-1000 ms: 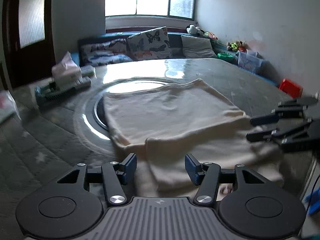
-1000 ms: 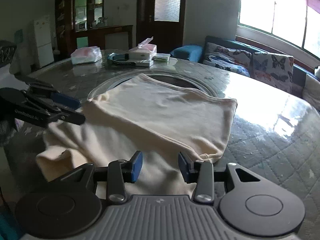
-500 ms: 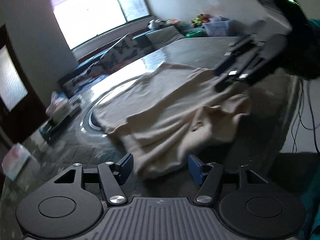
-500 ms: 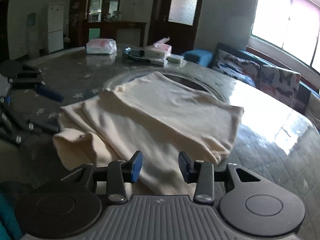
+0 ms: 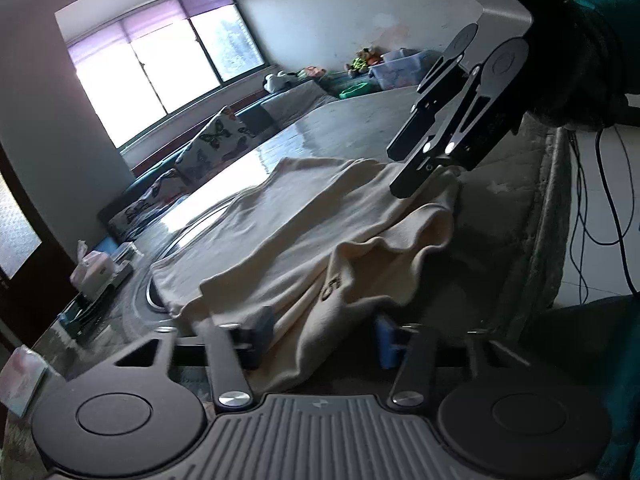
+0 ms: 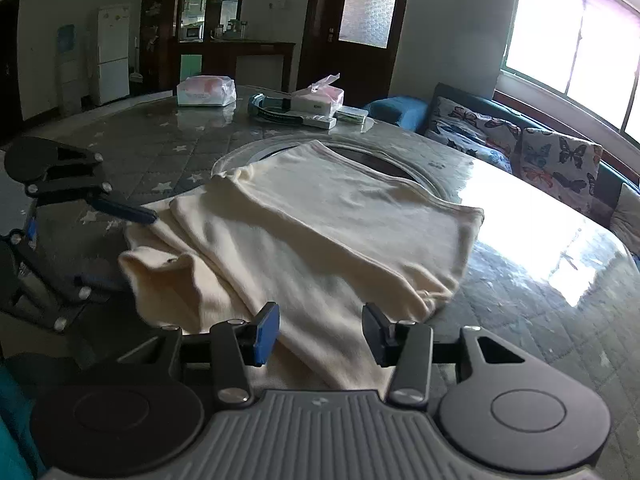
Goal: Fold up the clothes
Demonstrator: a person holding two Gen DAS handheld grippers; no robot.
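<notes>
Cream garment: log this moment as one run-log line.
cream garment partly folded on table | left gripper open, fabric between fingers | right gripper open over near edge

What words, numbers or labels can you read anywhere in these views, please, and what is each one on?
"5": dark mark, seemingly this digit lying sideways, on the cream garment; anything beside it is folded under.
Tissue box: print too small to read.
Plastic pack: pink print blurred, unreadable.
Nothing else legible.

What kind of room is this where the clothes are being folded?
Most likely a home living and dining room. A sofa with butterfly cushions sits under the window, a white fridge stands by dark cabinets, and the cream garment lies on a big round dining table.
</notes>
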